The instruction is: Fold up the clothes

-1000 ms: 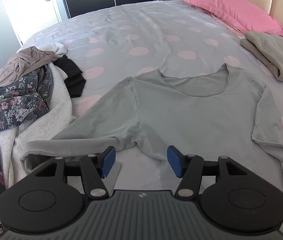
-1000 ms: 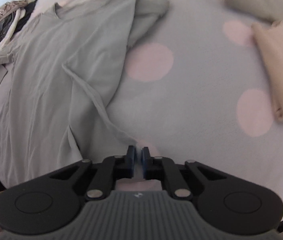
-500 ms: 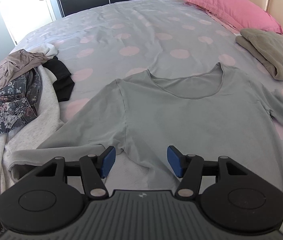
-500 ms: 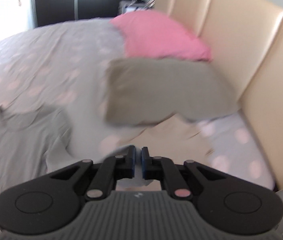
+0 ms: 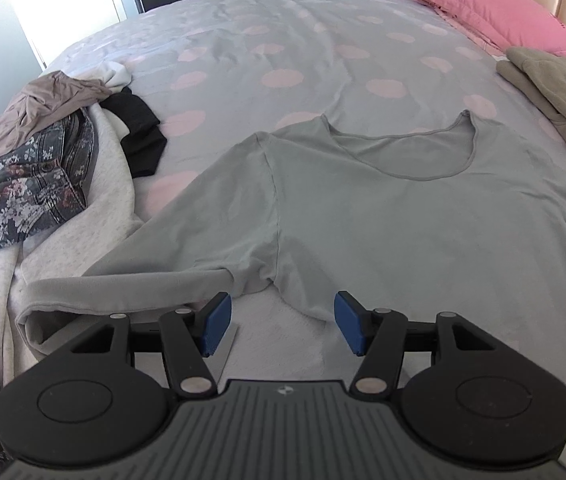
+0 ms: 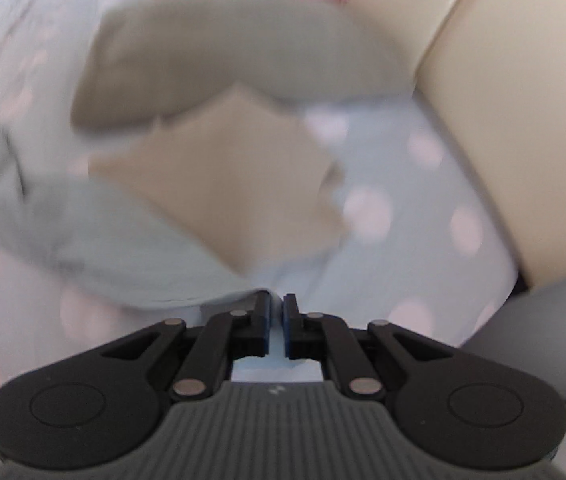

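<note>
A pale grey long-sleeved shirt (image 5: 403, 232) lies flat, neckline away from me, on the spotted bed cover (image 5: 283, 40). My left gripper (image 5: 281, 324) hovers open just above the shirt's left underarm, its blue pads (image 5: 215, 324) holding nothing. The left sleeve (image 5: 143, 280) is bent toward the bed's near left side. In the blurred right wrist view, my right gripper (image 6: 277, 308) is shut on the cuff end of the shirt's other sleeve (image 6: 103, 240), which trails off to the left.
Unfolded clothes are piled at the left: a floral garment (image 5: 31, 184), a black one (image 5: 139, 136), a white one (image 5: 95, 216). A folded taupe garment (image 5: 555, 92) and a folded beige one (image 6: 223, 184) lie near the pink pillow (image 5: 483, 4) and cream headboard (image 6: 503, 120).
The right gripper swung from over the shirt toward the headboard, drawing the right sleeve out straight to the right. The left gripper came slightly closer to the shirt, still open.
</note>
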### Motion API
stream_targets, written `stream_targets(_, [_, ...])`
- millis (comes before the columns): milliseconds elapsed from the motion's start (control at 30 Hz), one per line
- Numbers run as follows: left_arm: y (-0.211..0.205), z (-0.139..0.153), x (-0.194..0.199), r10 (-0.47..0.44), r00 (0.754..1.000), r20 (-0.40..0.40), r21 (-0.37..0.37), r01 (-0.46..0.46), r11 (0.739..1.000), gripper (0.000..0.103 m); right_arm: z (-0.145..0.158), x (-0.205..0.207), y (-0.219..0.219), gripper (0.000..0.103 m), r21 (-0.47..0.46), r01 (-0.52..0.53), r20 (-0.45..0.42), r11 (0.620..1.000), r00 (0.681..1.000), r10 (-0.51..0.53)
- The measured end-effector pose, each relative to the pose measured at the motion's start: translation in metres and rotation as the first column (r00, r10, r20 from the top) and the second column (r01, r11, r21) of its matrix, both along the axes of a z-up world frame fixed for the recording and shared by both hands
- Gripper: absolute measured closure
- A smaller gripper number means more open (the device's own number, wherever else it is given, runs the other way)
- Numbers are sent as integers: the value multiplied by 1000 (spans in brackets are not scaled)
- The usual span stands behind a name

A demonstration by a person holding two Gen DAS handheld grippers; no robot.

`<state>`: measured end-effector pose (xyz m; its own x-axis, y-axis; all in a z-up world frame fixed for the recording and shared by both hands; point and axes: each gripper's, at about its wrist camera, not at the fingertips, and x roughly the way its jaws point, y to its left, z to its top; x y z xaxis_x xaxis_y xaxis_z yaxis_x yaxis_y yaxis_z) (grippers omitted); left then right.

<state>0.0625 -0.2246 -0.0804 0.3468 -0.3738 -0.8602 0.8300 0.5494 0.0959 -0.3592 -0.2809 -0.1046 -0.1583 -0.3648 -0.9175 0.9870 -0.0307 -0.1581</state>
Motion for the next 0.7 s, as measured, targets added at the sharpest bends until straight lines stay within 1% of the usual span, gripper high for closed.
stream_targets(67, [-1, -5, 1, 3, 1000, -3, 15, -3, 1000, 48, -20, -10, 8, 95, 82, -4, 73, 997, 997, -2])
stream_targets(167, [-4, -11, 1, 4, 1000, -5, 36, -4, 999, 48, -31, -20, 18, 79, 131, -2, 160, 991, 987, -19])
stream_targets(200, [-4, -12, 1, 5, 1000, -5, 41, -5, 999, 48, -32, -23, 22, 68, 124, 3, 186, 992, 982, -26])
stream_targets(233, [-5, -14, 0, 5, 1000, -6, 45, -5, 999, 48, -30, -26, 26, 65, 101, 12, 213, 995, 977, -34])
stream_targets(267, [-6, -15, 0, 4, 1000, -6, 49, -4, 999, 48, -28, -32, 30, 65, 74, 36, 251, 997, 967, -54])
stream_targets(300, [-7, -15, -1, 3, 1000, -4, 53, -3, 999, 48, -25, -41, 32, 65, 46, 80, 306, 996, 948, -91])
stream_targets(367, [-9, -17, -2, 0, 1000, 0, 60, 0, 998, 48, -22, -62, 33, 65, 4, 183, 420, 983, 892, -168])
stream_targets(433, [-11, -18, -3, 0, 1000, 2, 65, -1, 998, 48, -23, -81, 31, 63, -15, 289, 482, 957, 841, -246])
stream_targets(467, [-12, -18, -3, 3, 1000, 1, 66, -3, 998, 48, -27, -87, 29, 63, -22, 337, 493, 941, 822, -283])
stream_targets(533, [-14, -19, -3, 7, 1000, -2, 65, -7, 998, 48, -36, -93, 23, 64, -37, 402, 465, 915, 817, -341])
stream_targets(633, [-16, -19, -6, 11, 1000, -5, 63, -11, 998, 48, -61, -93, 7, 64, 5, 415, 418, 910, 826, -379])
stream_targets(700, [-16, -20, -8, 12, 1000, -8, 63, -12, 998, 48, -75, -87, -6, 64, 18, 392, 381, 920, 848, -369])
